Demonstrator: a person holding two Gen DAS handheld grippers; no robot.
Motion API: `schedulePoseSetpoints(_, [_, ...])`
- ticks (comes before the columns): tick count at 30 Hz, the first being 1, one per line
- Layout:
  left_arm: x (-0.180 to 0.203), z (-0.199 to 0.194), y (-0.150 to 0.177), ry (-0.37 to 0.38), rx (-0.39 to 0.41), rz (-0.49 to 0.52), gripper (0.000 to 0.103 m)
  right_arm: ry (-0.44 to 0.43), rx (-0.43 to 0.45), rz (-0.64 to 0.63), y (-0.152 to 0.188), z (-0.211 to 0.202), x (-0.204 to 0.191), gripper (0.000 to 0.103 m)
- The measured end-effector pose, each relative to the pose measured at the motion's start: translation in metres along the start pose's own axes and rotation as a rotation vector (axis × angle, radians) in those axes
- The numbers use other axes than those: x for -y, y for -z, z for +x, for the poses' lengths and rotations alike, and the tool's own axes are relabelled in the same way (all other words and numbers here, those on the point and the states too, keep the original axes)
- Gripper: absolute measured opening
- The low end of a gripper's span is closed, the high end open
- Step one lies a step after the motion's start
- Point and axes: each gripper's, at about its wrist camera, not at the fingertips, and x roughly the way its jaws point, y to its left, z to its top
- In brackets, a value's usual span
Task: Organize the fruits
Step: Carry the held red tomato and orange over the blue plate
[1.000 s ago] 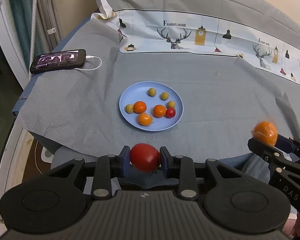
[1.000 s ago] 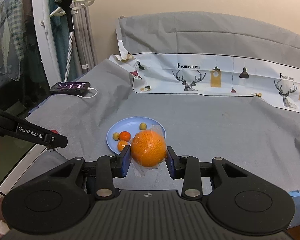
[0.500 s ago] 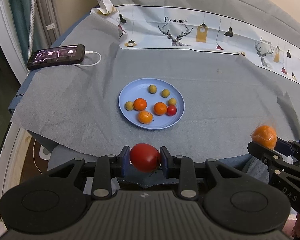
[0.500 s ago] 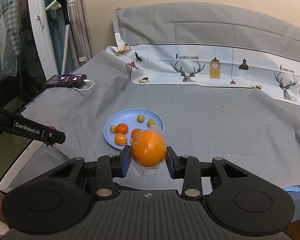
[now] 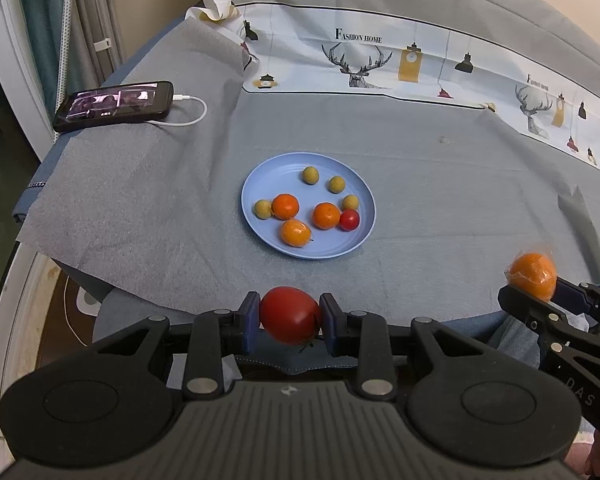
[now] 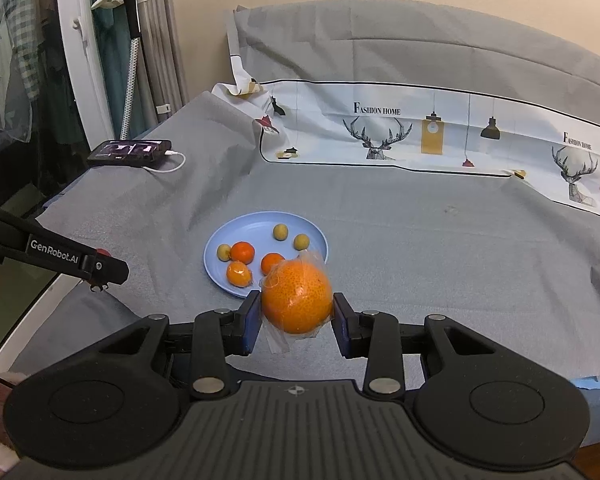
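A: Item one, blue plate (image 5: 260, 236): sat mid-cloth, drawn slightly nearer than a second before, eight small fruits on it

B: Item two, wrapped orange (image 6: 297, 298): right gripper (image 6: 296, 322) pinched it, grip unchanged

A: Item three, tomato (image 5: 290, 314): left gripper (image 5: 289, 322) clamped it, likewise unchanged; both likely bound for the plate

black grippers (image 5: 290, 322), blue pads (image 5: 249, 322), silver screws

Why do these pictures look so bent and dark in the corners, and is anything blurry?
Left wrist view: fisheye lens curves the cloth edges, corners go black, the plate is sharp under soft light with faint shadows. Right wrist view: same bending, the orange's wrap shows slight glare, nothing blurred.
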Motion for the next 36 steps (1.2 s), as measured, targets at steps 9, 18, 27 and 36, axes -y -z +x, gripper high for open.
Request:
schedulePoseSetpoints(9, [-0.007, 0.011, -0.007, -0.005, -0.016, -0.015, 0.035, 0.006, -0.012, -0.008, -0.006, 0.011, -0.003, 0.039])
schedulePoseSetpoints(18, [-0.011, 0.024, -0.023, -0.009, -0.026, -0.025, 0.035, -0.001, -0.027, -0.013, -0.016, 0.029, -0.003, 0.039])
schedulePoseSetpoints(27, [-0.014, 0.046, -0.044, -0.018, -0.044, -0.037, 0.035, -0.017, -0.055, -0.007, -0.027, 0.055, -0.002, 0.039])
schedulePoseSetpoints(36, [-0.014, 0.076, -0.073, -0.02, -0.064, -0.037, 0.035, -0.042, -0.087, 0.01, -0.038, 0.089, -0.001, 0.039])
